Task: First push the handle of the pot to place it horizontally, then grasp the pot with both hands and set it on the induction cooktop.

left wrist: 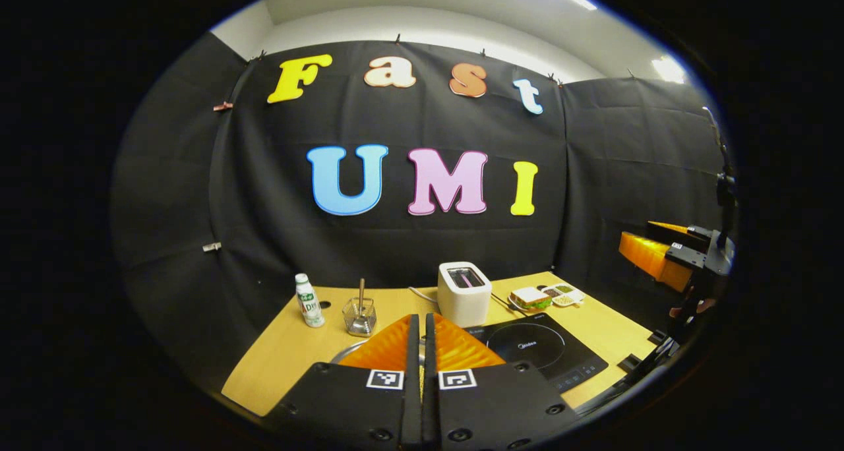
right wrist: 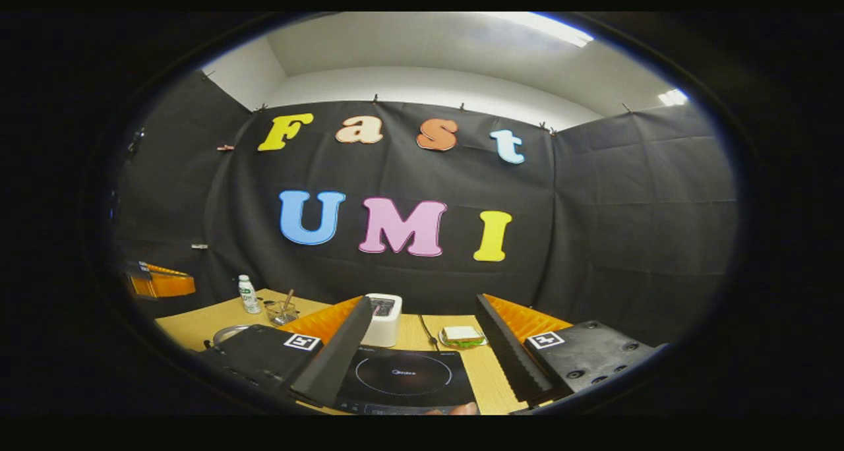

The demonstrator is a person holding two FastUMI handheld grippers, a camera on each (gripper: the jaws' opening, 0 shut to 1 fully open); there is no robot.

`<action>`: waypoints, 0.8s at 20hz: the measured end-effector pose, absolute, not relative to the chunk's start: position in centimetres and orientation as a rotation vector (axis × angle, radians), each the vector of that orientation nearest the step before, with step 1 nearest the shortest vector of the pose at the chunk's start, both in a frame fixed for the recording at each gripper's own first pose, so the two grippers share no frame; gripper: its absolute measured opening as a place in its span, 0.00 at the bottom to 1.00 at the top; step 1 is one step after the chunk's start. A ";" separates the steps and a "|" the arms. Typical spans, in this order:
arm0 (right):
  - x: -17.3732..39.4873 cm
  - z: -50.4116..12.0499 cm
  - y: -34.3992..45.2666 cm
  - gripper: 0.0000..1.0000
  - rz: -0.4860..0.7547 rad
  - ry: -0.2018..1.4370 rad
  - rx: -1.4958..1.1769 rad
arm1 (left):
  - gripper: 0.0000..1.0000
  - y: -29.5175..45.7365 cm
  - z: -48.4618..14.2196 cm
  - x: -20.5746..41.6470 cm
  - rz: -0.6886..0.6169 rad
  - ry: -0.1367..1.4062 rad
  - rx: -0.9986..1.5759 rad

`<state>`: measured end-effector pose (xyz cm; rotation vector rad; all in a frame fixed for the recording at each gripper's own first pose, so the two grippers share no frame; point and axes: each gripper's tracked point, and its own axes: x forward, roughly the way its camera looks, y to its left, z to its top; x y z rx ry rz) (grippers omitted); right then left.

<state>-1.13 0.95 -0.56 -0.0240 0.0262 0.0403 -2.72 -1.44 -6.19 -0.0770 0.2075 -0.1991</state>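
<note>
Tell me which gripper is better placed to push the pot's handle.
Left, probably. The left gripper is shut and close to the pot, whose rim peeks beside its fingers. The right gripper is open, facing the induction cooktop, pot off to its left.

Glossy black cooktop, matt wooden table

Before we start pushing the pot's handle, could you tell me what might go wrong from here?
1. The pot sits mostly hidden behind the shut left tongs, so the push could miss the handle.
2. The toaster stands right behind the cooktop; a wide carry might knock it.
3. The glass cup and bottle stand near the pot, so a swinging handle might tip them.
</note>
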 end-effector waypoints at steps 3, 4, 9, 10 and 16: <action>-1.4 -0.9 1.0 0.98 0.046 0.032 -0.033 | 0.05 -1.6 -9.5 -4.1 -0.241 0.317 -0.082; -1.6 -1.1 1.0 0.98 0.048 0.035 -0.033 | 0.05 -1.7 -10.8 -4.6 -0.254 0.363 -0.077; -2.1 -1.7 0.8 0.98 0.048 0.049 -0.028 | 0.05 -1.9 -18.0 -7.2 -0.312 0.619 -0.067; -2.1 -1.8 0.7 0.98 0.045 0.052 -0.029 | 0.05 -2.0 -19.3 -7.7 -0.324 0.665 -0.077; -2.5 -2.3 0.1 0.97 0.034 0.064 -0.031 | 0.05 -0.9 -25.1 -9.2 -0.349 0.859 -0.128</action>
